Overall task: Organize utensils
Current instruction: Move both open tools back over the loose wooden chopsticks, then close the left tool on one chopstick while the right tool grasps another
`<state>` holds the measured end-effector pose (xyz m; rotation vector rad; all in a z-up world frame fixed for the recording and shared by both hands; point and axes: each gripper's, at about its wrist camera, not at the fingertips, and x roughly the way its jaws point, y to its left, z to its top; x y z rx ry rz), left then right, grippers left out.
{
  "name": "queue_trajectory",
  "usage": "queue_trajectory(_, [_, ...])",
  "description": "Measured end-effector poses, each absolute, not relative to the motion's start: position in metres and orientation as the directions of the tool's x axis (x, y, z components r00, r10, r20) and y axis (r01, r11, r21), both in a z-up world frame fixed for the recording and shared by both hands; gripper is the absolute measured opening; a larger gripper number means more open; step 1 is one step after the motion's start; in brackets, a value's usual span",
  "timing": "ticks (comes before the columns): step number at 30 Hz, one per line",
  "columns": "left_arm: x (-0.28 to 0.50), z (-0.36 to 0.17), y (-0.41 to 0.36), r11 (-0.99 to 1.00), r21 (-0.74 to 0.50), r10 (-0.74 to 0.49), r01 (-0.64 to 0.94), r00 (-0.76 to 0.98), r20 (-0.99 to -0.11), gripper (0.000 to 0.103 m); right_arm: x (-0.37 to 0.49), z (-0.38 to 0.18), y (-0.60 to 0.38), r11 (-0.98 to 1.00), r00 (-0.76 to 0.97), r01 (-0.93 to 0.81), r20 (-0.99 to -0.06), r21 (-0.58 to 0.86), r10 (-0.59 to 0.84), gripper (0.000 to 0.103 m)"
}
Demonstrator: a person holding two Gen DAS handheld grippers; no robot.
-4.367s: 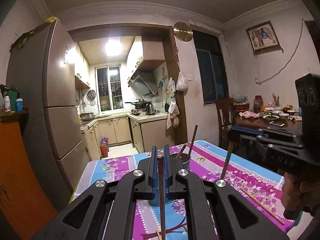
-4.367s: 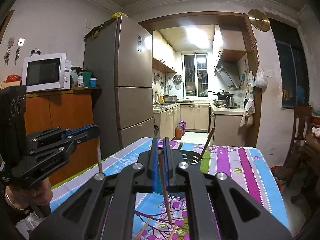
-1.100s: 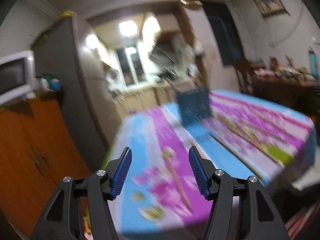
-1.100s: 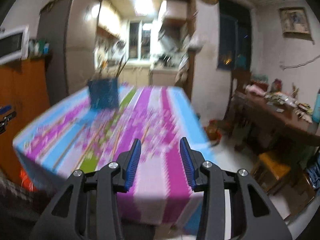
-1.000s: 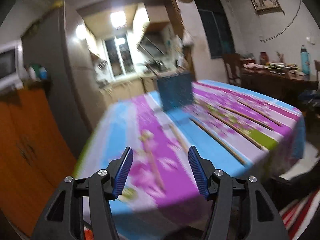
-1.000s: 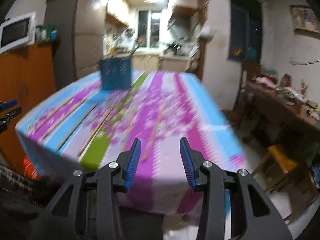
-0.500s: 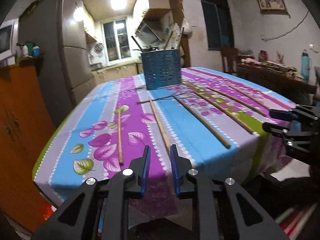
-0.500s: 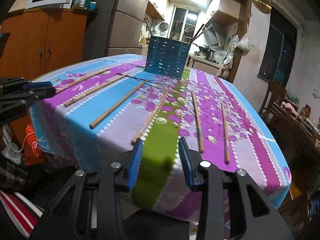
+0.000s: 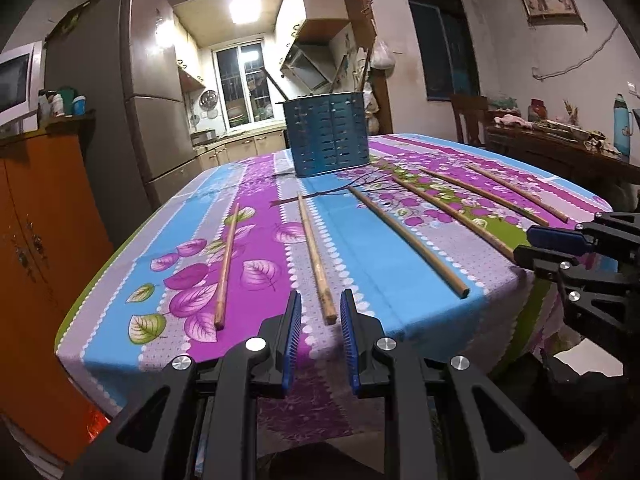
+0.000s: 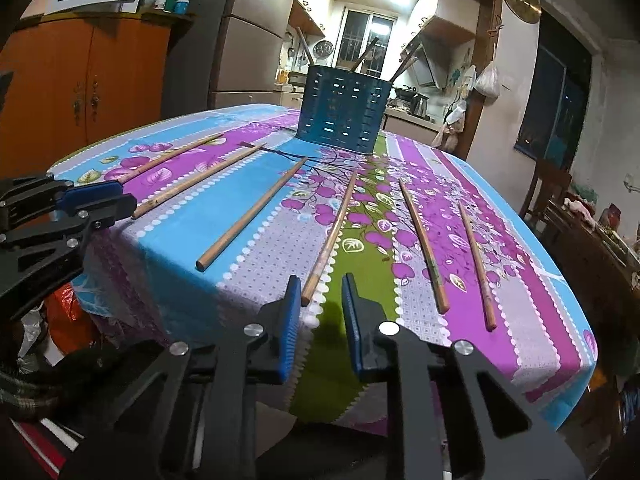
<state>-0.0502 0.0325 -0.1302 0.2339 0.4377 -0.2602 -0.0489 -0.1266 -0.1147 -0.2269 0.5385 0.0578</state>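
Note:
Several wooden chopsticks lie side by side on the flowered tablecloth (image 9: 380, 248), pointing at a blue perforated utensil holder (image 9: 330, 136) (image 10: 344, 116) that has more sticks in it. My left gripper (image 9: 320, 308) is at the near table edge, jaws narrow, with the end of one chopstick (image 9: 314, 248) between them and untouched. My right gripper (image 10: 320, 292) is at the same edge farther right. Its jaws are closing around the near end of another chopstick (image 10: 332, 232), which lies close to the left pad without contact. Each gripper shows in the other's view: the right gripper (image 9: 524, 245), the left gripper (image 10: 120, 198).
An orange cabinet (image 9: 40, 220) and a tall fridge (image 9: 152, 120) stand to the left of the table. A dark wooden table (image 9: 560, 148) with dishes and a chair (image 9: 468, 120) stand to the right. The cloth hangs over the near table edge.
Both grippers let go of chopsticks over the holder, swung back and dropped to the near table edge. Their jaws narrowed, the left first, the right over the last half second.

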Motion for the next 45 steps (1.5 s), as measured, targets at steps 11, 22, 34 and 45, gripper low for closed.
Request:
queue_trajectory(11, [-0.043,-0.139,0.029,0.94,0.155,-0.205,0.304,0.866,-0.455,0.022,-0.046,-0.118,-0.126,0.979,0.856,-0.094,-0.517,-0.182,-0.014,0.016])
queue_trajectory(22, [-0.043,-0.141,0.031,0.94,0.138,-0.222,0.313,0.865,-0.45,0.018,-0.046,-0.118,-0.125,0.976,0.857,-0.088,-0.514,-0.199,-0.027,0.014])
queue_trajectory(34, [-0.047,-0.143,0.026,0.932,0.146,-0.238,0.331,0.864,-0.443,0.009,-0.046,-0.121,-0.124,0.983,0.855,-0.101,-0.518,-0.156,0.006,0.006])
queue_trajectory(45, [-0.035,-0.132,0.029,0.944,0.141,-0.196,0.297,0.853,-0.483,0.008,-0.049,-0.11,-0.135,0.992,0.872,-0.079,-0.488,-0.097,0.022,0.005])
